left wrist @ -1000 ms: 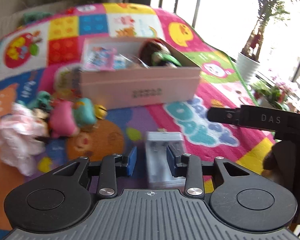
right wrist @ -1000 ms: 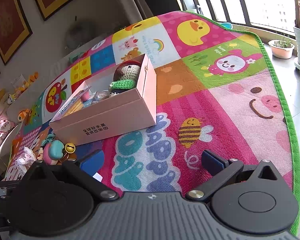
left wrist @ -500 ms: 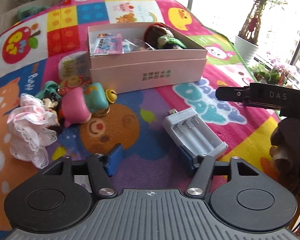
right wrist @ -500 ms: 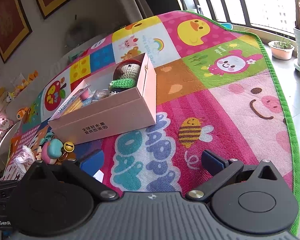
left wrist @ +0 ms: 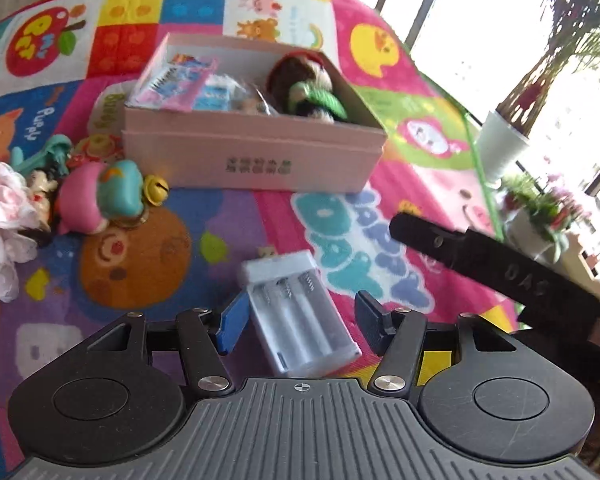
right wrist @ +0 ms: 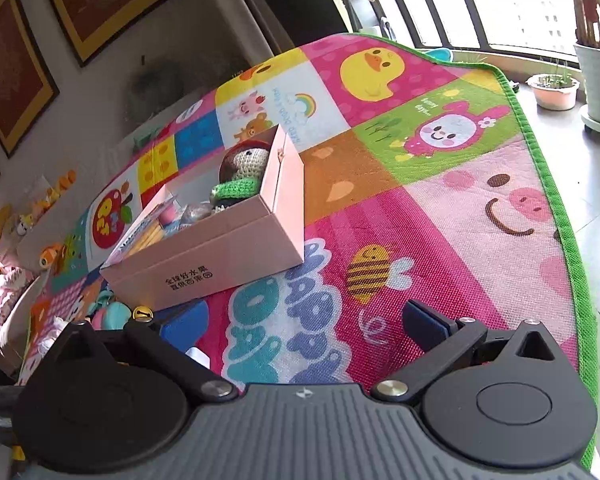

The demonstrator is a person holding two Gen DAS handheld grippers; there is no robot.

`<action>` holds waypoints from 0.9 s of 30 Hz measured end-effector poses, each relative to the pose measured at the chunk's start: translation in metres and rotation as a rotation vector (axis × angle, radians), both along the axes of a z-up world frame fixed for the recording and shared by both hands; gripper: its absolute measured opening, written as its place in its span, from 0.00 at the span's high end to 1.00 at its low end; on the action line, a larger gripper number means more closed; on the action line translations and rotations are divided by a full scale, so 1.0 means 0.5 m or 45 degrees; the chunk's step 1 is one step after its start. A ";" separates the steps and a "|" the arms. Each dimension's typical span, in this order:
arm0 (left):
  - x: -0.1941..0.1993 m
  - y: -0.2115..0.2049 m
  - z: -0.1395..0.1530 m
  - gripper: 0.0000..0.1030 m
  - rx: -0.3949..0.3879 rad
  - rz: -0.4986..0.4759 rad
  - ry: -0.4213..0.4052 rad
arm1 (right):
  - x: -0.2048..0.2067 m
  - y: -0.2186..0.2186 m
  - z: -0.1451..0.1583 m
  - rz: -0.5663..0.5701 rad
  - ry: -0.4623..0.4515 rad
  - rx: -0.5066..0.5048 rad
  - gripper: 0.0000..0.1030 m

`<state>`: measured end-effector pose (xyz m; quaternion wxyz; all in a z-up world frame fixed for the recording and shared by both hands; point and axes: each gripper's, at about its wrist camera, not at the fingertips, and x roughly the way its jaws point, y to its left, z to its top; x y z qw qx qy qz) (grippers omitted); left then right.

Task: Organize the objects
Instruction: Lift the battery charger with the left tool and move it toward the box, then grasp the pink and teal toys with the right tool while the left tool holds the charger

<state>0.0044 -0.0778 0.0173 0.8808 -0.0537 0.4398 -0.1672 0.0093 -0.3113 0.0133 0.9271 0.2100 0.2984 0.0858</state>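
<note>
Left gripper [left wrist: 300,320] shifted over white battery case [left wrist: 298,312], case between its closing fingers, untouched

"Puppy" on play mat [left wrist: 40,120], "DAS" on black tongs arm [left wrist: 528,276], "sunny days" on mat.

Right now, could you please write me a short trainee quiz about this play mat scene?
1. True or false: the white battery charger lies inside the pink box.
2. Which lies nearest the crocheted doll? A) gold bell B) box wall C) white flowerpot
3. Fill in: the left claw has the charger between its ____ pads.

Key:
1. False; it lies on the mat.
2. B
3. blue; the jaws are closing.
</note>
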 end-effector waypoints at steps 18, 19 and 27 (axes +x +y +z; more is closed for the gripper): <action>-0.074 0.098 -0.019 0.49 0.259 -0.044 -0.211 | 0.008 0.080 0.018 0.148 -0.016 -0.267 0.00; -0.077 0.131 -0.018 0.49 0.249 0.001 -0.208 | 0.007 0.105 0.026 0.188 -0.041 -0.328 0.00; -0.064 0.360 -0.010 0.49 0.132 0.293 -0.203 | 0.031 0.366 0.049 0.536 -0.166 -0.597 0.01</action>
